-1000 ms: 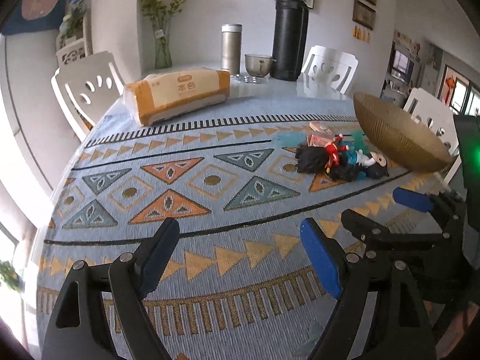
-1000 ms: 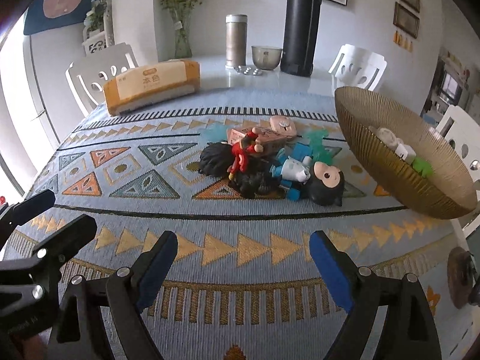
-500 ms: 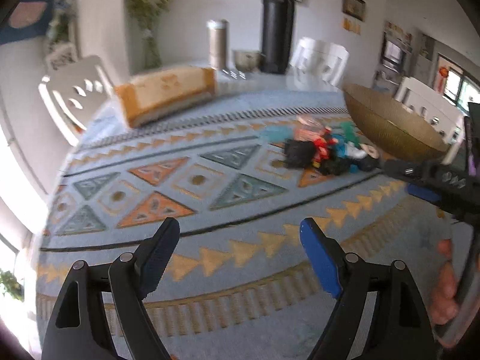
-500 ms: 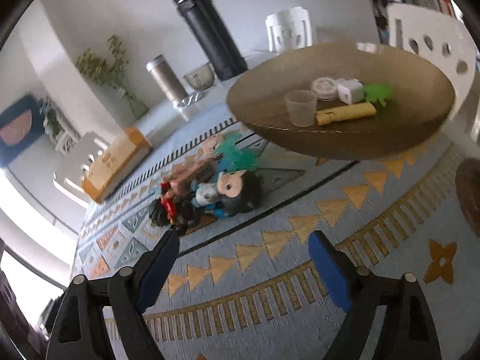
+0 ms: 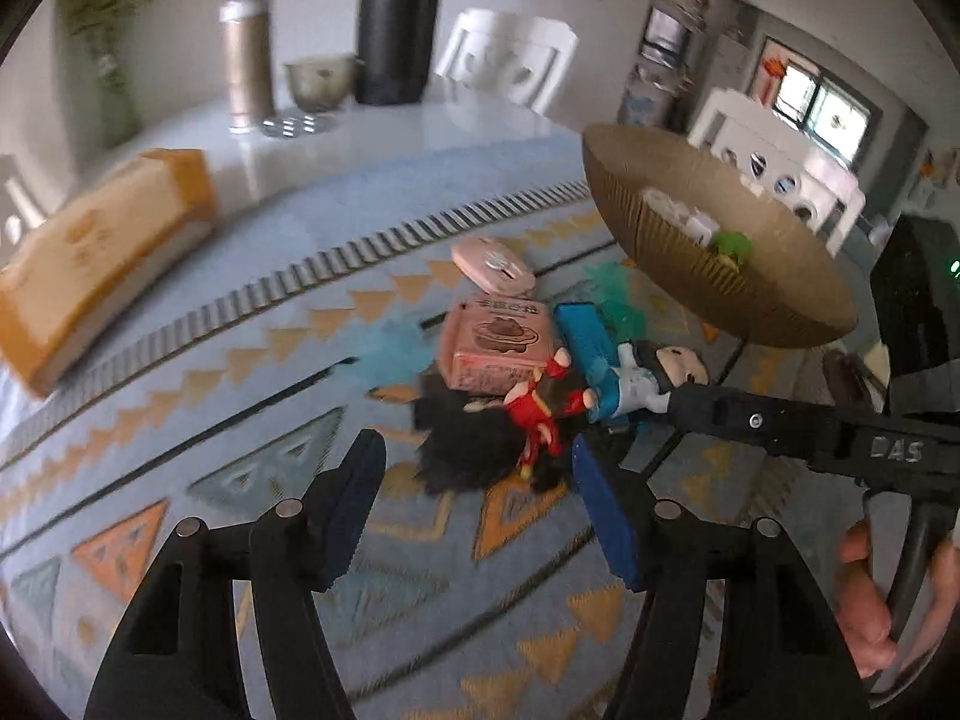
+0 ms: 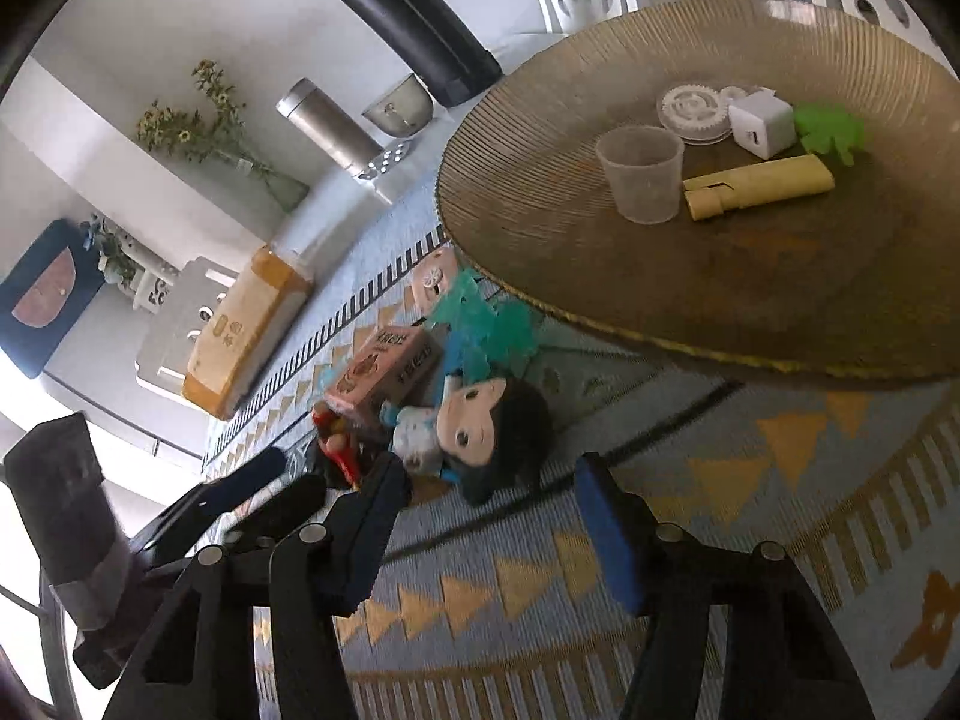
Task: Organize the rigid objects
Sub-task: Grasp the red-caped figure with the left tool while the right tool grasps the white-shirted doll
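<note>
Nearest, the left gripper (image 5: 477,483) and right gripper (image 6: 489,495) are both closing with nothing pressed yet, flanking the toy pile (image 5: 528,384) at twelve o'clock, probably to pick one. Beyond, at one o'clock, the woven bowl (image 6: 540,138) collects sorted pieces.

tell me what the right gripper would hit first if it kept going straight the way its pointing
Probably the big-headed doll lying at the near edge of the toy pile, just ahead of the right gripper, whose closing jaws hold nothing. Depth is hard to judge, so it might meet the patterned tablecloth first.
</note>
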Demonstrator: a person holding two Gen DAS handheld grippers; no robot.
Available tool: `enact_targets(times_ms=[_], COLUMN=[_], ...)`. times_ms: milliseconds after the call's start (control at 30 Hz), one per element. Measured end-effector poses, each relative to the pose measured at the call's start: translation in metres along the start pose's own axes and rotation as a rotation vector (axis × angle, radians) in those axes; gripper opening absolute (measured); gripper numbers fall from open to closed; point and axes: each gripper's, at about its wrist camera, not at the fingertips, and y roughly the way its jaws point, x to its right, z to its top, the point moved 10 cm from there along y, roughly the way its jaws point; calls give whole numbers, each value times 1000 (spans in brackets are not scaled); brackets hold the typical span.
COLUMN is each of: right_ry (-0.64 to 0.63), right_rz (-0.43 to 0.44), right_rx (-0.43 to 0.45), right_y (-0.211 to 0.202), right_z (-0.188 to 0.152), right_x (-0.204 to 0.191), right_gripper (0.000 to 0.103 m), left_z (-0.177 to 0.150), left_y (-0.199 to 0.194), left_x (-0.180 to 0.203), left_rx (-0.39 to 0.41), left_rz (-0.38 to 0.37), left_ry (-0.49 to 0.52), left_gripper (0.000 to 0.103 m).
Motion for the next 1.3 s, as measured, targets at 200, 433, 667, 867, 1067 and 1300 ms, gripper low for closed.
enact_targets(times_ms=[200, 433, 667, 867, 1067, 1300], right_ry=[-22, -50, -105, -230, -359, -378], right_rz=[16, 4, 67, -47, -76, -65], right_rx=[46, 78, 44, 65, 55, -2], right_y=[7, -5, -36, -51, -53, -45], right_z=[10, 4, -33, -54, -84, -106], right_x=[-3, -7, -26, -39, -56, -49], right_gripper=[54, 53, 53, 52, 52, 52], left_z=[3, -12, -57, -97, -101, -101], left_y=[17, -14, -62, -86, -99, -95], left_x=[14, 14, 3, -17, -27, -22], left_rx=[-8, 34, 34, 78, 191, 177], left_rz=[-60, -23, 72, 146, 212, 218], left_ry=[-5, -15, -74, -180, -206, -172], left_gripper=[48, 47, 47, 47, 47, 47])
